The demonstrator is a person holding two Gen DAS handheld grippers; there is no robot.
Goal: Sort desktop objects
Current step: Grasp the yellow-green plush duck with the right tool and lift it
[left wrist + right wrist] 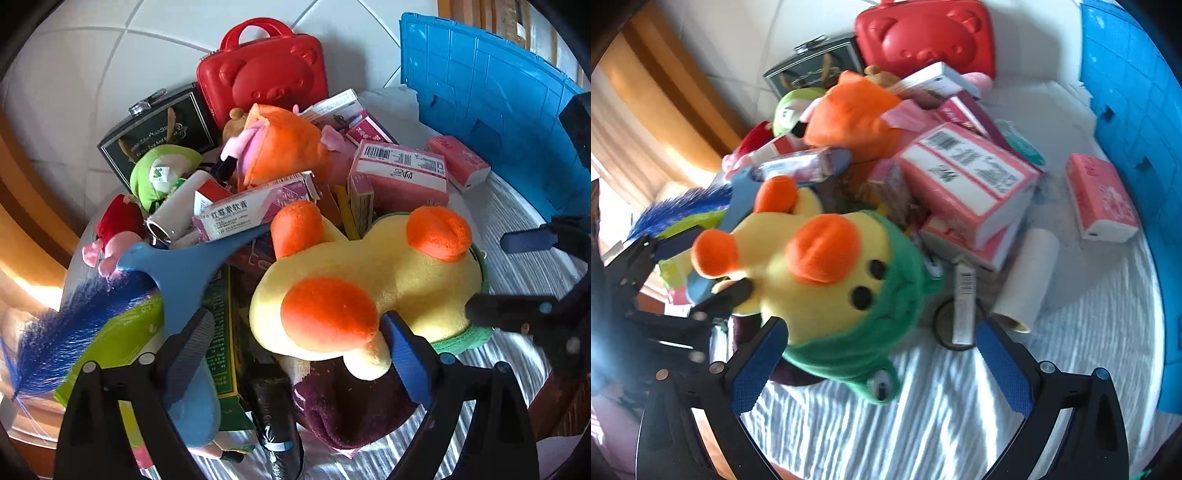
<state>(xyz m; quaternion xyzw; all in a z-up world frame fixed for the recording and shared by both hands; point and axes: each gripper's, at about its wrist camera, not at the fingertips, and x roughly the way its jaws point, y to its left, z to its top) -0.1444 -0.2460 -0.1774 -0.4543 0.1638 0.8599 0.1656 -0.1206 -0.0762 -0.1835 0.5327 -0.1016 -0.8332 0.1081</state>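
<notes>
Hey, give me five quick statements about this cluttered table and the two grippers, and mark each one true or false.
1. The yellow plush duck wears a green hood. True.
2. The red bear case lies at the near edge by the grippers. False: it sits at the far side of the pile.
3. The left gripper is open, with the duck's orange foot between its fingers. True.
4. The right gripper is shut on the paper roll. False: it is open, and the roll lies beyond it.
5. The storage bin is green. False: it is blue.
</notes>
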